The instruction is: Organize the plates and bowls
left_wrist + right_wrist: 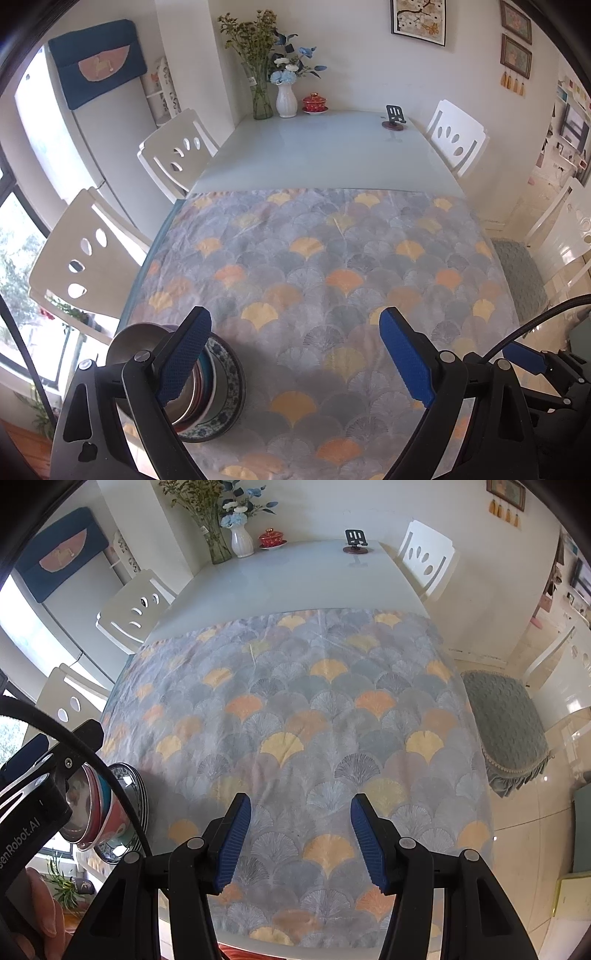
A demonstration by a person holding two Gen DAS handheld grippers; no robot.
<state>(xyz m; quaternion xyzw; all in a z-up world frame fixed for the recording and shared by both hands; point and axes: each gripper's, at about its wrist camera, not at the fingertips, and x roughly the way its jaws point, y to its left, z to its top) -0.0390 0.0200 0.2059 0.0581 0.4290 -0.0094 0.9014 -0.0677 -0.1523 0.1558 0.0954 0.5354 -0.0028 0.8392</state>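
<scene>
The dishes are gathered in one stack (207, 384) at the near left corner of the table (325, 147), sitting on the patterned cloth (332, 280) that covers the near half of the tabletop. At the bottom is a plate with a blue-and-white rim (231, 369), and nested on it are several bowls, a shiny metal bowl (136, 343) uppermost; how many bowls lie between them is hard to count, since the left tool hides part of the pile. The left gripper (295, 354) hangs over that corner with its blue-padded fingers spread wide and nothing between them; its left finger (184, 354) crosses in front of the stack, but contact cannot be judged from this view. The right gripper (301, 842) hovers over the middle of the cloth near the front edge, its fingers also apart and empty, well clear of the dishes. From the right wrist view the same stack shows at the left edge, partly behind the left tool's body and a black cable (110, 775). At the far end of the bare tabletop stand a glass vase of dried stems (260, 96), a white vase of flowers (286, 98), a red lidded cup on a saucer (314, 102) and a small black phone stand (395, 117). White chairs (177, 151) line both sides.
</scene>
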